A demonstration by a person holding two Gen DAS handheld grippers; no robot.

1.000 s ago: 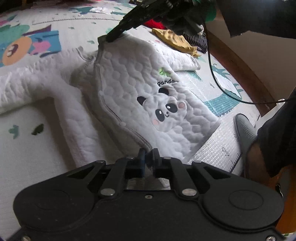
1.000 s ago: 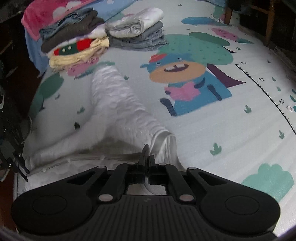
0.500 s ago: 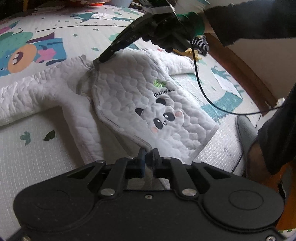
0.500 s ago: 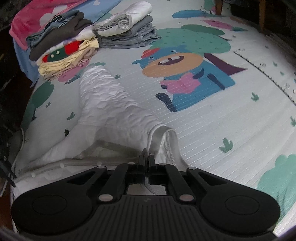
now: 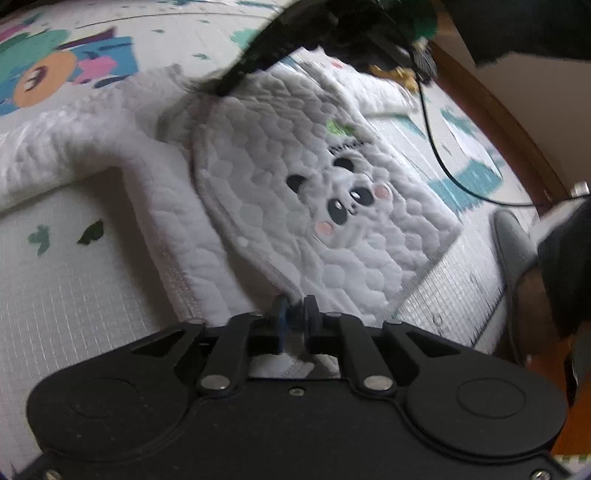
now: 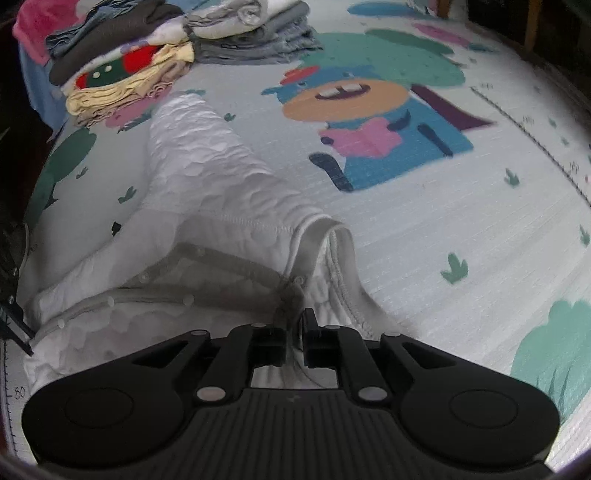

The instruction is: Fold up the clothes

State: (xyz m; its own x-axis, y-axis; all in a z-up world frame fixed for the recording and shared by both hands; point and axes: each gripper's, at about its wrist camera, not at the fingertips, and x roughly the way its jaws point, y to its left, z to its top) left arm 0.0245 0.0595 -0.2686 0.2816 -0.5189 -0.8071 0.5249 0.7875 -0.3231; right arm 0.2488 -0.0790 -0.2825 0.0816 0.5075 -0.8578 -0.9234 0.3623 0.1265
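A white quilted baby jacket with a panda face (image 5: 332, 206) lies on the play mat. My left gripper (image 5: 294, 314) is shut on its bottom hem at the front opening. My right gripper (image 6: 294, 325) is shut on the collar end of the same jacket (image 6: 207, 173); it also shows in the left wrist view (image 5: 225, 86), pinching the neckline. One sleeve (image 5: 48, 155) stretches out to the left on the mat. The front flap with the panda lies over the body.
The cartoon-printed play mat (image 6: 424, 240) covers the floor. Two stacks of folded clothes (image 6: 125, 70) (image 6: 255, 33) stand at its far edge. A yellow garment (image 5: 402, 74) lies beyond the jacket. The person's slippered foot (image 5: 513, 243) is at the mat's right edge.
Both grippers have kept their hold and drawn the jacket's front flap across the body. The collar end has moved closer to the left gripper, and the view has tilted.
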